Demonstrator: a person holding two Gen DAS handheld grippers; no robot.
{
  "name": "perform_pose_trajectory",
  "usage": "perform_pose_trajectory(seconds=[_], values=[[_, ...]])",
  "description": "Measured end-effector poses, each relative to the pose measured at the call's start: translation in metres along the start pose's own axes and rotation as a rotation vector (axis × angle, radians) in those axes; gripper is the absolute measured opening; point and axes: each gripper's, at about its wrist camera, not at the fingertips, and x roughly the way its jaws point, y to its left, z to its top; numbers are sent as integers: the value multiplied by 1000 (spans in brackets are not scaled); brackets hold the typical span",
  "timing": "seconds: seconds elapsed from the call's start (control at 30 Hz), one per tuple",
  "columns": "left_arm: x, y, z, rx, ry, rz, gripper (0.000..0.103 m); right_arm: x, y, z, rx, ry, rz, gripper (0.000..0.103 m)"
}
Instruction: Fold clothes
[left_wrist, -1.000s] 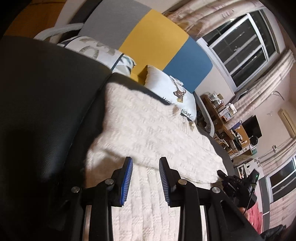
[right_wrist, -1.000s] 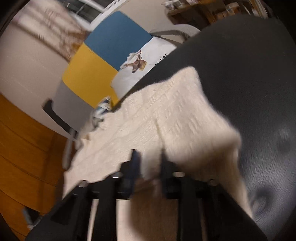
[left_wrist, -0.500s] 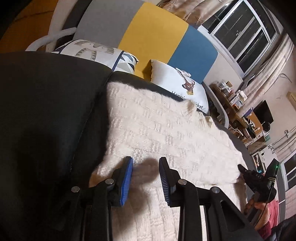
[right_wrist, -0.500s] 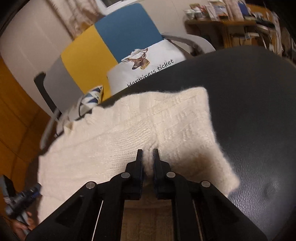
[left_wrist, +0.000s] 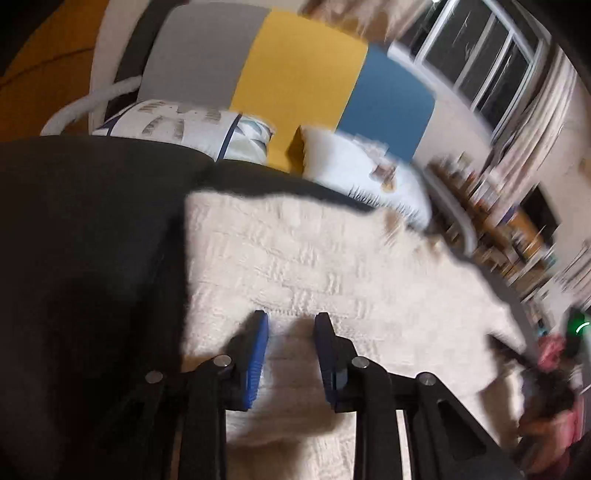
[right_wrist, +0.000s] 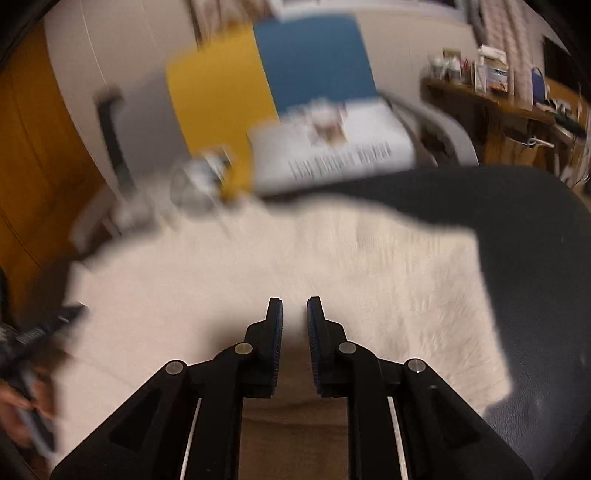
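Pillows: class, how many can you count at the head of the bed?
2. A patterned pillow lies against the grey and yellow headboard panels; a white printed pillow lies beside it, under the blue panel. Others may be hidden.

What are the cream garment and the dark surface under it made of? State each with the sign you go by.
Cream garment: looks like a soft knit, probably wool or acrylic; matte, with raised blocks of stitch pattern and a fuzzy edge.

Dark surface: looks like leather or a faux-leather cover; smooth, with a dull sheen and shallow dimples. Real or synthetic cannot be told from here.
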Motion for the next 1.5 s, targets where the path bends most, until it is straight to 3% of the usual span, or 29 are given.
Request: perform_pose_trajectory(seconds=[0.17,0.33,0.43,0.5,0.6,0.83,1.0,1.1,1.2,1.3,1.5], values=[[-6,-10,22,20,8,-114,32,-2,-22,3,104,4,122,15],[12,-66,54,205,-1,-255,32,-6,-10,38,66,-28,262,15],[37,-105,64,329,48,-278,32,16,7,58,3,4,273,15],[61,-125,70,361,103,-305,32,38,18,67,-35,41,232,15],[100,-141,80,330,237,-393,33,68,15,65,-22,96,166,16],[161,-156,101,212,430,-463,41,74,-23,49,160,29,370,16],[188,-162,104,128,539,-506,41,75,-23,48,155,27,391,17],[199,-164,108,84,556,-483,40,75,-22,49,156,20,395,17],[191,-160,120,74,523,-472,40,70,-21,45,143,10,405,22],[198,-162,122,77,576,-482,40,69,-22,43,148,5,408,22],[212,-183,107,170,661,-498,40,57,-3,45,-2,45,260,23]])
